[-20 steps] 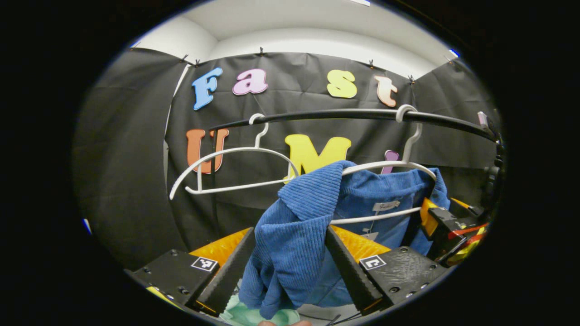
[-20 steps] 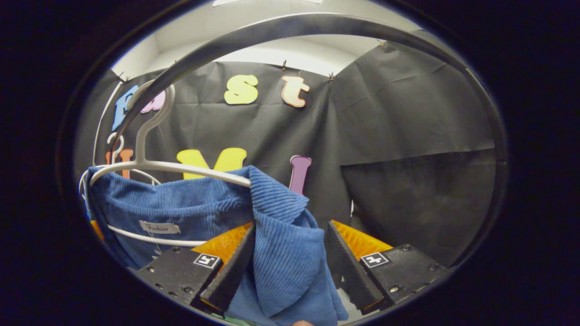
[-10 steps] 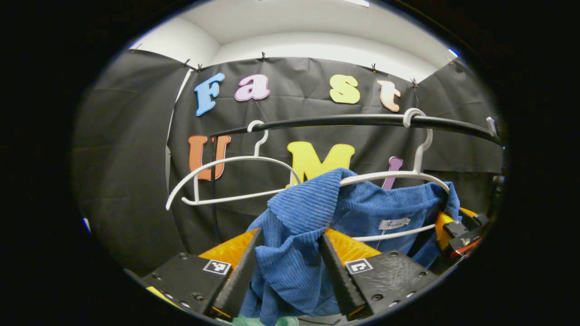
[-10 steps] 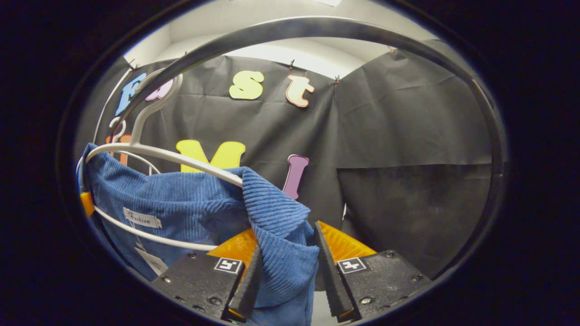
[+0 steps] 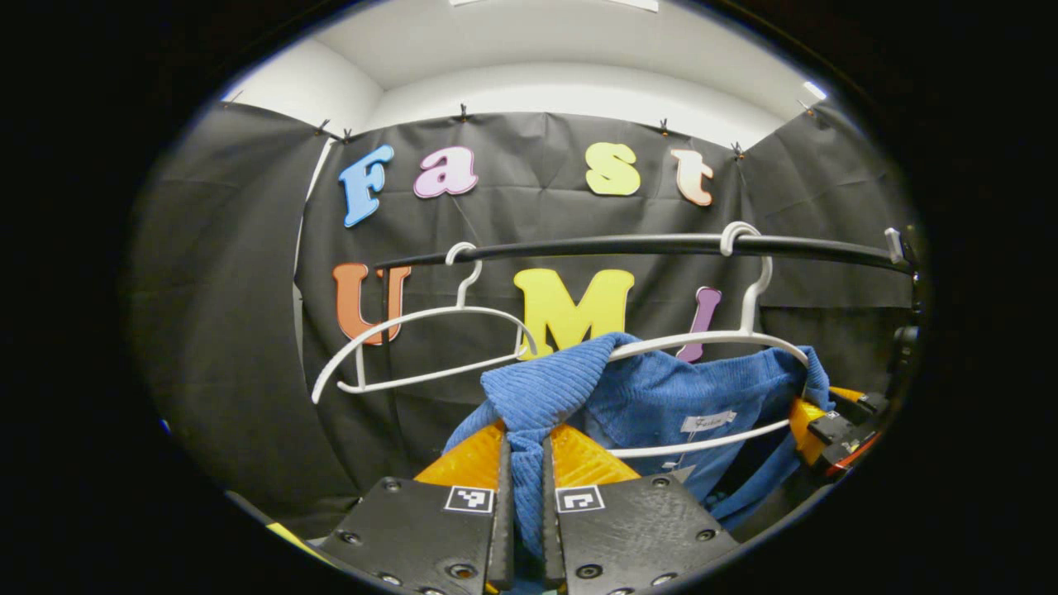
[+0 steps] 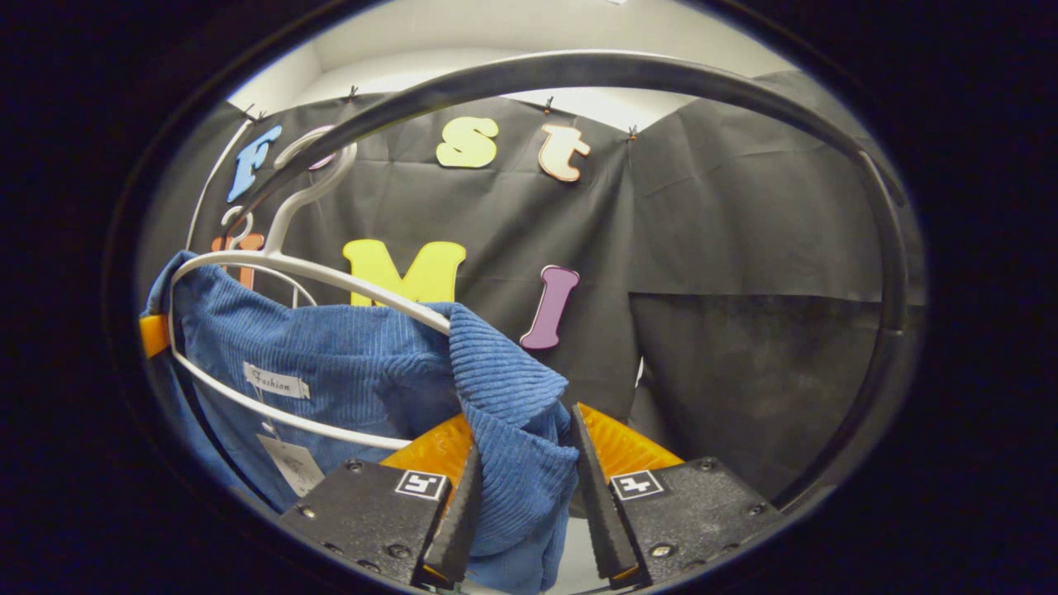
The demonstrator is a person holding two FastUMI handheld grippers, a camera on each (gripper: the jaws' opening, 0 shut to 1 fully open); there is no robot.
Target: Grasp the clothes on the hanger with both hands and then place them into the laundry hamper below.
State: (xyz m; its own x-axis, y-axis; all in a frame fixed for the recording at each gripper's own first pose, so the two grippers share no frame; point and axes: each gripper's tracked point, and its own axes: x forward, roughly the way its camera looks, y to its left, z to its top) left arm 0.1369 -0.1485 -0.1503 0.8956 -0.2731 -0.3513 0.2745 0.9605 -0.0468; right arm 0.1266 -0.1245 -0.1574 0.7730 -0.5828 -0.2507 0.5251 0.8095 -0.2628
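left gripper view: the left gripper (image 5: 522,496) is pinching one shoulder of the blue garment (image 5: 661,405) hanging on the white hanger (image 5: 727,337). right gripper view: the right gripper (image 6: 519,504), part open, is straddling the other shoulder, grip unclear. step in hand: grasping; next, likely closing and lifting it free.

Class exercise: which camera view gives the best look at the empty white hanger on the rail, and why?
The left gripper view: the empty white hanger hangs whole and unobstructed on the black rail. The right gripper view shows just a sliver of it behind the blue garment and its hanger.
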